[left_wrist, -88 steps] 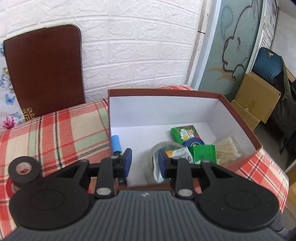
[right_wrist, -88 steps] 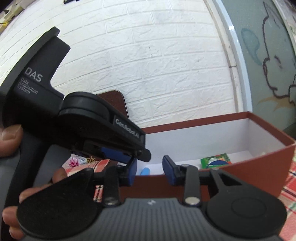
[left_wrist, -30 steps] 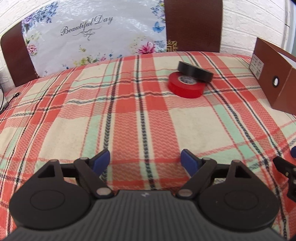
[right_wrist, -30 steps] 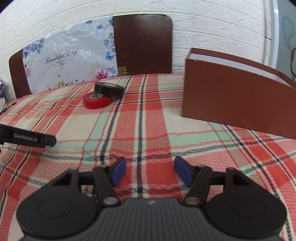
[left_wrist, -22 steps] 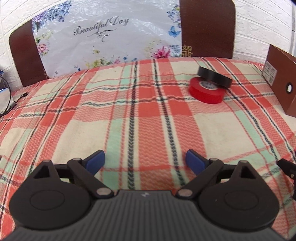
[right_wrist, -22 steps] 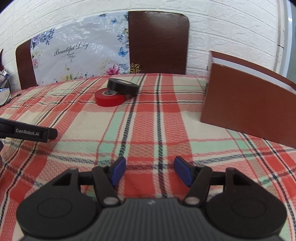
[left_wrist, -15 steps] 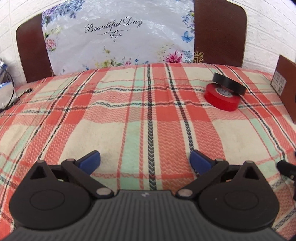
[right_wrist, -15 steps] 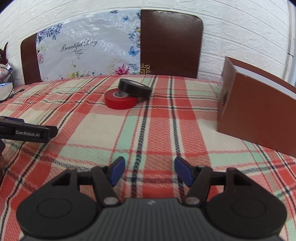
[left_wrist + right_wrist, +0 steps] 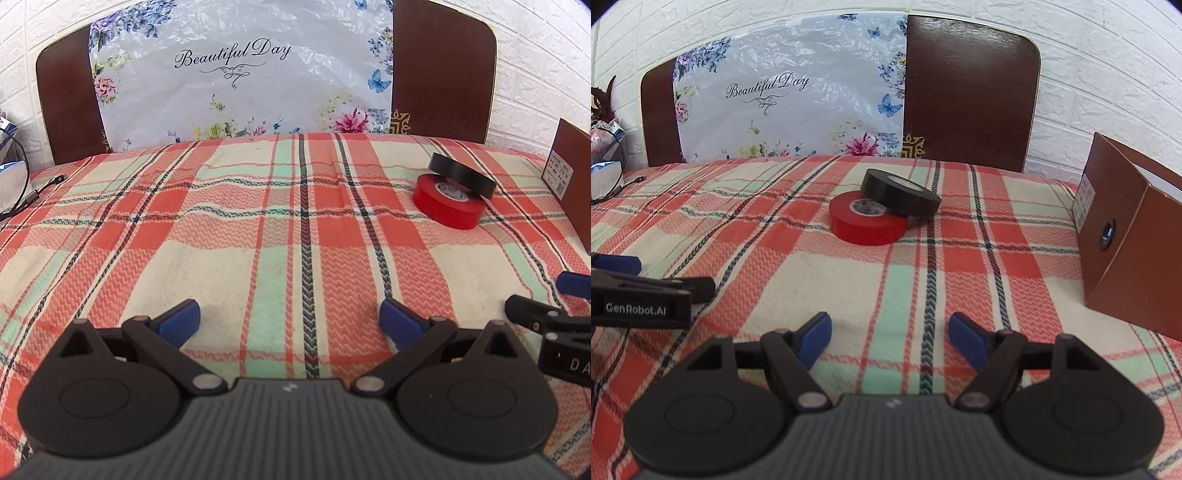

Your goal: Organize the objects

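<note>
Left gripper spread wide, empty; right gripper just widening, empty; black tape roll leans on red tape roll, plaid tablecloth.

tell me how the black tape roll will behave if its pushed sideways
The black tape roll lies tilted, one edge propped on the red tape roll, so a push would probably slide it off flat. It looks stiff. The woven tablecloth should grip it; on edge, it might roll.

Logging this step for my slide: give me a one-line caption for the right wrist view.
Open right gripper faces black tape roll leaning on red tape roll, brown box at right.
</note>
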`<action>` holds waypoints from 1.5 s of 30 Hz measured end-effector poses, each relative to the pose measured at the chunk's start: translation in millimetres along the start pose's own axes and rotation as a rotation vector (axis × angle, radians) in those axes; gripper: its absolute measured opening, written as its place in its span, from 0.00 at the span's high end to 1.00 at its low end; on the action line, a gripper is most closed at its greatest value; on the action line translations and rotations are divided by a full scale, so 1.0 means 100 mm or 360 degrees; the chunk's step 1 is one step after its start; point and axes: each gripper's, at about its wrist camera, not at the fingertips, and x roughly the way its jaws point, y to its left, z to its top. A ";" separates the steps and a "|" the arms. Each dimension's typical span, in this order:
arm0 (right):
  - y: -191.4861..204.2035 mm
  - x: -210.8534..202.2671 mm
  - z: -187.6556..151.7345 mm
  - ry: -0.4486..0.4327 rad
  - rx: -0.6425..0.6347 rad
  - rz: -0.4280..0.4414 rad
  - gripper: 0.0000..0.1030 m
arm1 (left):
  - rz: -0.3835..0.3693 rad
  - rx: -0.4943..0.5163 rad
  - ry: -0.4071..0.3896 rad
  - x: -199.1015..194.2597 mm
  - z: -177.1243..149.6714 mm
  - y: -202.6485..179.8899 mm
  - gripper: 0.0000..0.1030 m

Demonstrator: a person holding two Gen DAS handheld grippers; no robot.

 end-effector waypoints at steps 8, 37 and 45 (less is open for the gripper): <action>-0.04 0.01 0.00 -0.0002 0.0035 0.0011 0.25 | -0.0005 -0.0006 0.0001 0.00 -0.01 0.01 0.00; 0.14 0.69 0.51 0.0021 0.0016 0.0035 0.09 | -0.0012 -0.0018 -0.0002 -0.01 -0.01 0.03 0.00; 0.13 1.07 0.76 0.0059 0.0084 0.0058 0.03 | -0.0012 -0.0020 -0.0004 -0.01 -0.01 0.02 0.00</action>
